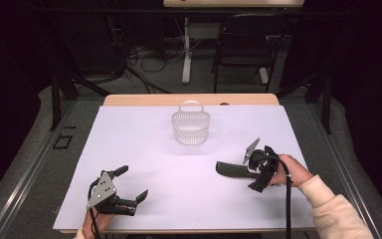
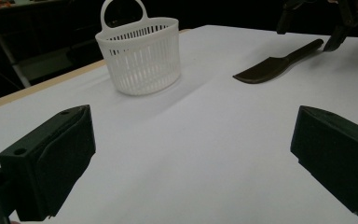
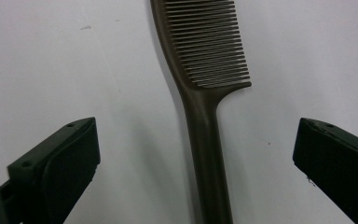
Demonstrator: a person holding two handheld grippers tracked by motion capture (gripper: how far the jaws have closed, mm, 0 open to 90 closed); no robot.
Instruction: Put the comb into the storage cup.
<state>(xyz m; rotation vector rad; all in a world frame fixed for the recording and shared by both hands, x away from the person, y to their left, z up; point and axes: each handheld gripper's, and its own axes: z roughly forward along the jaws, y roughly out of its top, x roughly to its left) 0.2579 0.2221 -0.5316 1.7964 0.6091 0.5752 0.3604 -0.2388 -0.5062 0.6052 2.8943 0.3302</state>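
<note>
Dark brown comb (image 3: 205,93) lies flat on white table (image 1: 144,149), near side of white slatted basket (image 1: 191,127) and off toward person's right, well apart from it. Right gripper (image 1: 256,174) hovers over comb handle, jaws spread wide; in right gripper view handle runs up between two black fingers (image 3: 56,172), touching neither, teeth end pointing away. Left gripper (image 1: 127,186) sits near table's front edge, far from basket on person's left, jaws wide, nothing between them, aimed toward basket and comb.

Overhead forward; claw cameras low (close).
</note>
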